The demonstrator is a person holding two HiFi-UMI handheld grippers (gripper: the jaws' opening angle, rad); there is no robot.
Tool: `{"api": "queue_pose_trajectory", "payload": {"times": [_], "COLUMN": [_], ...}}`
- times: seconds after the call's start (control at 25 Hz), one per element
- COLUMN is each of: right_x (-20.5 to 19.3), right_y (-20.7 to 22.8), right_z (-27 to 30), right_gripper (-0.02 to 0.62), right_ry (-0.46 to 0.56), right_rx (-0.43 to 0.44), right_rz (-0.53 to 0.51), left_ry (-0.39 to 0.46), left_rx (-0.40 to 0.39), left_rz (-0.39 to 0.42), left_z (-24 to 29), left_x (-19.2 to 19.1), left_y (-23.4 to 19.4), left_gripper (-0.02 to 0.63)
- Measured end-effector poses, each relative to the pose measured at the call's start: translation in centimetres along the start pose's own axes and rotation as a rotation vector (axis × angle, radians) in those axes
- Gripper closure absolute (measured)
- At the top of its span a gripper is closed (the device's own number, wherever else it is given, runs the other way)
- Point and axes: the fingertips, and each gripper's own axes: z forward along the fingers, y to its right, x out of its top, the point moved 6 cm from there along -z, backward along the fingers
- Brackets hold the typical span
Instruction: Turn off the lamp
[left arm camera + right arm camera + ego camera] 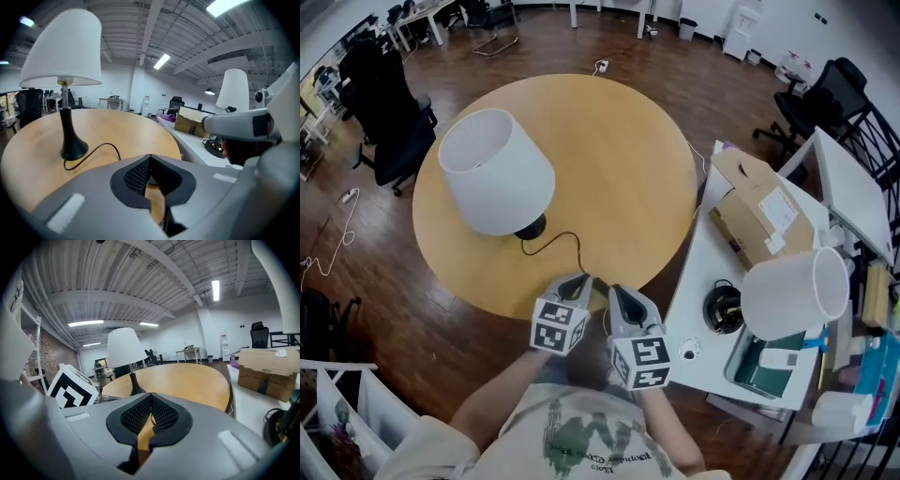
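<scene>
The round worktop [619, 169] carries the lamp [495, 171], which stands upright ahead and to the left of both tongs at the near edge. The left tongs [581, 279] sit nearer it than the right tongs [614, 292]. Both are pressed together and empty. The lamp's cord [572, 239] trails toward the left tongs.

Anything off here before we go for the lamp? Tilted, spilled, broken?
Nothing stands out. The lamp stands upright on the table, shade level, its cord lying loose toward the near edge. Nothing spilled or broken shows. The left gripper and right gripper are shut and empty.
</scene>
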Motion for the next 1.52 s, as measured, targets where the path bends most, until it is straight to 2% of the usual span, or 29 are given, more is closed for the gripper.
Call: {"api": "queue_pose_trajectory", "payload": {"times": [0.32, 0.84, 1.12, 1.52], "right_x": [0.8, 2.7, 3.1, 2.7], "right_y": [-2.2, -6.2, -8.0, -8.5], "right_z": [-0.1, -3.3, -5.5, -6.8], "right_gripper": [0.595, 0.595, 0.595, 0.595], "right_ry": [0.014, 0.094, 0.124, 0.136], "right_rx": [0.176, 0.388, 0.477, 0.504], "right_rz": [-0.067, -0.15, -0.193, -0.195], "left_ry": [0.161, 0.386, 0.477, 0.482], "left_rx": [0.175, 0.384, 0.454, 0.473], "left_rz": [-0.085, -0.142, -0.135, -0.137], "left_z": [-5.8, -15.0, -18.2, -19.2], "left_x": [1.9, 3.2, 3.2, 2.3], "left_y": [0.0, 2.6, 4.9, 6.7], "left_gripper": [0.606, 0.606, 0.606, 0.606]}}
